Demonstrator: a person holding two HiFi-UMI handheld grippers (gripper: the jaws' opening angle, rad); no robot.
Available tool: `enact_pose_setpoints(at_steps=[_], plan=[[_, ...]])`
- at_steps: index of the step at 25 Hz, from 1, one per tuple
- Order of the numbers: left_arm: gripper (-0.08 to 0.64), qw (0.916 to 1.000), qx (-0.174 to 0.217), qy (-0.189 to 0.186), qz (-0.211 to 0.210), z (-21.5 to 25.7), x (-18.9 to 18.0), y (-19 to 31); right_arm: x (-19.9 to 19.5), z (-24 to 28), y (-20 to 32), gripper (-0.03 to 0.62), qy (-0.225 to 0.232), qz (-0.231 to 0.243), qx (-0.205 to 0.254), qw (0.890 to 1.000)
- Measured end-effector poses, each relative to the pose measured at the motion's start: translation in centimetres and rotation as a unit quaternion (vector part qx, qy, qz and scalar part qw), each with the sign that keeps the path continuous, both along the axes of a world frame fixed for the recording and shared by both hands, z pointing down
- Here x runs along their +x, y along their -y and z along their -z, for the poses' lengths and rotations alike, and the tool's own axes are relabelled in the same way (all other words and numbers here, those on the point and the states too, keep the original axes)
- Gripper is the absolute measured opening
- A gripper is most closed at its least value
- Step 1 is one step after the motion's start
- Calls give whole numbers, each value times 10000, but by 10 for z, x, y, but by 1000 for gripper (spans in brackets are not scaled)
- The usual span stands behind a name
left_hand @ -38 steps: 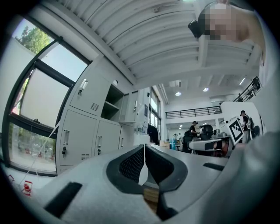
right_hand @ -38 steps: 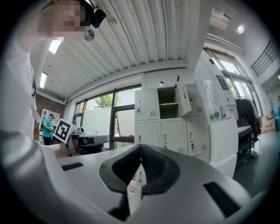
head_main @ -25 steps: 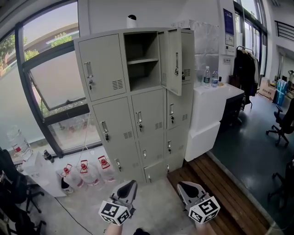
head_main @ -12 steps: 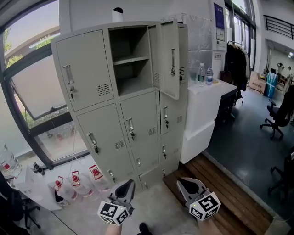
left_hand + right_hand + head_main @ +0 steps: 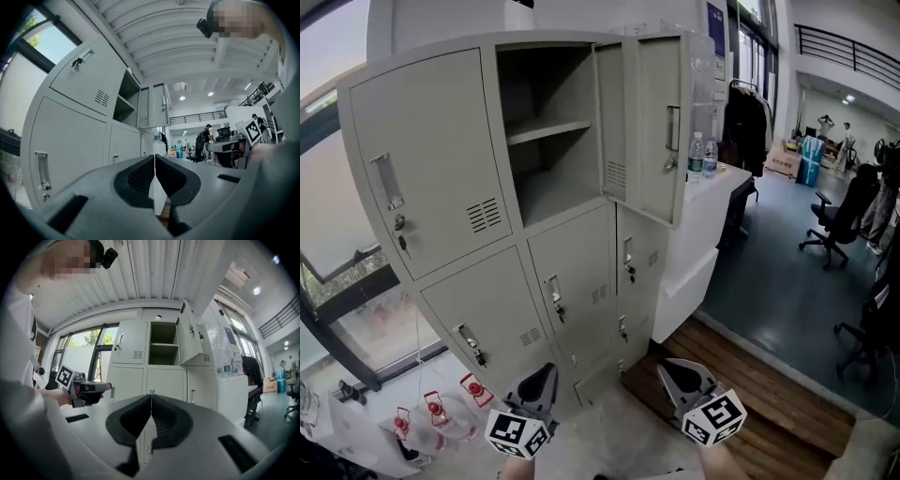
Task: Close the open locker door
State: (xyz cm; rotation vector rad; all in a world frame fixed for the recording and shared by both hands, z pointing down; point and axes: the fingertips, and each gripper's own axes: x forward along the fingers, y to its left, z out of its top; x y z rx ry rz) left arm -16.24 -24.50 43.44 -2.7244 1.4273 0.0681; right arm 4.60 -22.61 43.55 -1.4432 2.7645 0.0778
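Observation:
The grey locker cabinet (image 5: 487, 281) fills the head view. Its top middle compartment (image 5: 548, 131) stands open, empty, with one shelf inside. Its door (image 5: 661, 127) is swung out to the right, handle facing me. My left gripper (image 5: 542, 377) and right gripper (image 5: 672, 373) are low in front of the cabinet, well below the open door, both shut and empty. In the left gripper view the jaws (image 5: 154, 173) are pressed together and the door (image 5: 157, 105) is ahead and above. In the right gripper view the shut jaws (image 5: 151, 413) point at the cabinet under the open door (image 5: 190, 341).
A white counter (image 5: 712, 202) with water bottles (image 5: 703, 155) adjoins the cabinet's right side. Water jugs (image 5: 431, 412) stand on the floor at the left. Right of the wooden floor strip (image 5: 750, 394) are office chairs (image 5: 834, 216) and hanging coats (image 5: 745, 122).
Both grippers have come closer to the cabinet, which now looms larger and higher in the head view. Both stay shut and empty. The locker door has not moved.

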Motion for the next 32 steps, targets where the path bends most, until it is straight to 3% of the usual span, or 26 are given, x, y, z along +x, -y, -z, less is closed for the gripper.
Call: enact_pose_setpoints(at_steps=[6, 12, 21, 22, 25, 32], plan=[[12, 9998, -14, -188, 97, -4, -32, 28, -9, -2, 31, 12, -87, -192, -65, 9998], [12, 9979, -41, -316, 564, -2, -60, 35, -16, 1, 56, 12, -31, -9, -8, 10000], [12, 9956, -49, -339, 868, 3, -27, 40, 24, 36, 95, 15, -27, 369, 321, 9988], [12, 9954, -62, -341, 890, 3, -22, 39, 30, 42, 100, 24, -41, 382, 326, 9987], [12, 9949, -96, -315, 956, -1, -10, 36, 47, 59, 117, 198, -57, 436, 293, 9986], [12, 9925, -146, -304, 1179, -4, 3, 27, 77, 116, 157, 218, -84, 440, 534, 9976]])
